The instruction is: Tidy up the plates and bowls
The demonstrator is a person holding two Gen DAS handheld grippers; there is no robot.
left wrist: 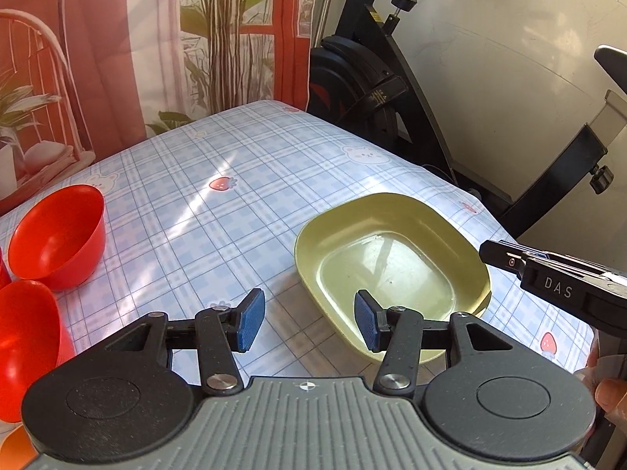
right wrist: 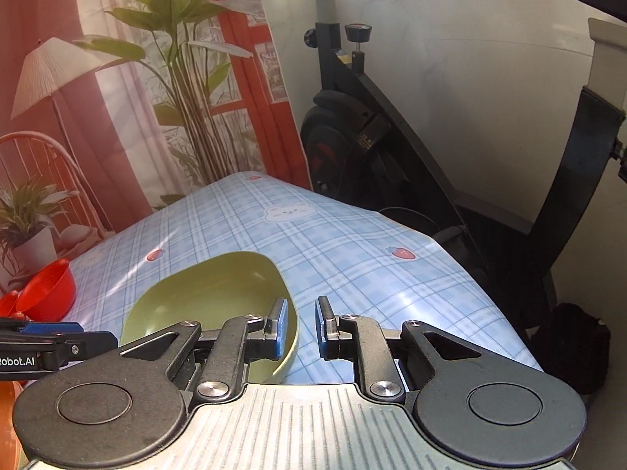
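A pale green squarish plate (left wrist: 392, 270) lies on the checked tablecloth (left wrist: 219, 235); in the right wrist view the green plate (right wrist: 211, 297) is at lower left. My left gripper (left wrist: 309, 323) is open, its right finger over the plate's near rim. My right gripper (right wrist: 301, 327) is open, its left finger inside the plate's right rim and its right finger outside, not touching. Two red bowls (left wrist: 58, 235) (left wrist: 27, 344) stand at the left; a red bowl (right wrist: 49, 291) shows far left in the right wrist view.
An exercise bike (left wrist: 376, 90) stands beyond the table's far right edge. A printed backdrop (left wrist: 117, 39) hangs behind the table. An orange object (left wrist: 15, 450) shows at the bottom left corner. The right gripper (left wrist: 548, 278) reaches in from the right.
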